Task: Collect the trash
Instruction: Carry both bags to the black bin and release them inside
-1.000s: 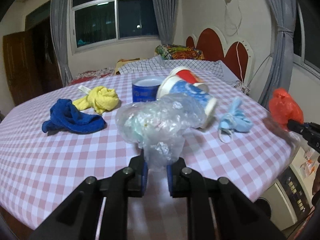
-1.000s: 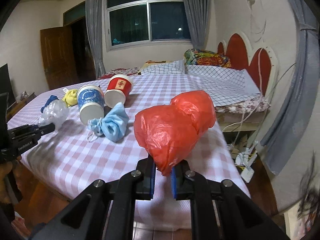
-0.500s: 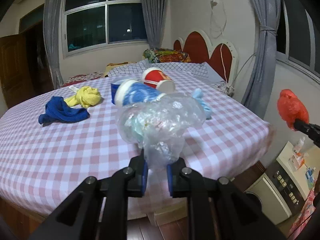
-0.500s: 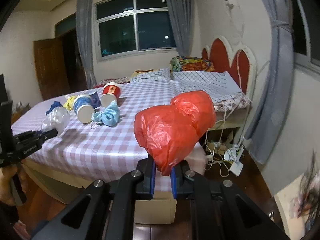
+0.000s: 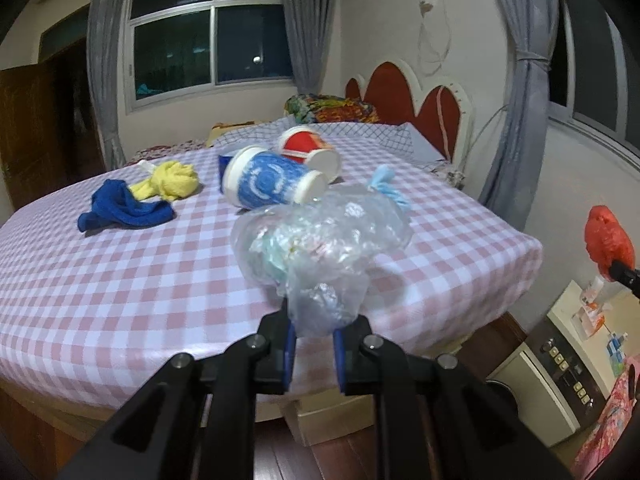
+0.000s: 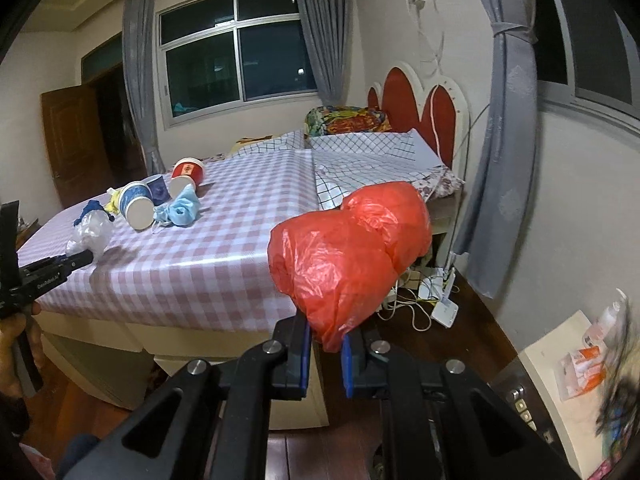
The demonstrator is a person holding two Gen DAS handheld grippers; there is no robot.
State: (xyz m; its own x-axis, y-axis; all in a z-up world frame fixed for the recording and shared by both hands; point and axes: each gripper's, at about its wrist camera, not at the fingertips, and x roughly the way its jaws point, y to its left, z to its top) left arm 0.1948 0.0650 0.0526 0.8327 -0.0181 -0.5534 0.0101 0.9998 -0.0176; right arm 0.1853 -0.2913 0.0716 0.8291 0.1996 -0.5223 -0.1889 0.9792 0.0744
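Checked tablecloth [image 5: 120,272] under bagged trash [image 5: 320,248]

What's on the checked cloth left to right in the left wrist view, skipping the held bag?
blue cloth → yellow cloth → blue paper cup → red paper cup → light blue mask

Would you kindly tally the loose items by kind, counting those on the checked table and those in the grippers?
Paper cups: 3 (blue-patterned, red, dark blue behind)
Cloths: 2 (blue, yellow)
Face masks: 1 (light blue)
Plastic bags, held: 2 (clear, red)
Total: 8
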